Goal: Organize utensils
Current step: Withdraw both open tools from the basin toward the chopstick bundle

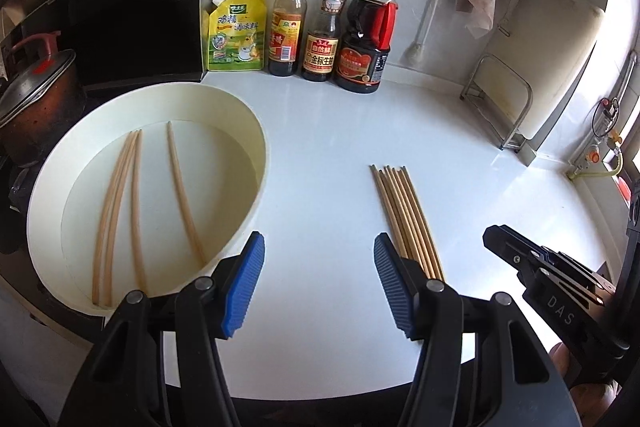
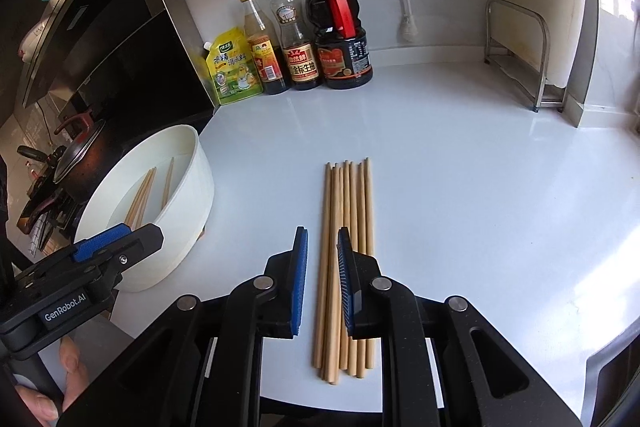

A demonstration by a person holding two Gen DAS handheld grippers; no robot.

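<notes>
Right claw point(image 2: 322, 281), slightly parted and empty, hovers over chopsticks point(image 2: 348, 267) lying lengthwise away.

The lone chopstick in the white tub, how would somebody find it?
Find the big white tub at the counter's left side, beside the dark pot. Four chopsticks lie inside. Three crowd together on the left; the lone chopstick lies apart on their right, nearest the sauce bottles.
</notes>
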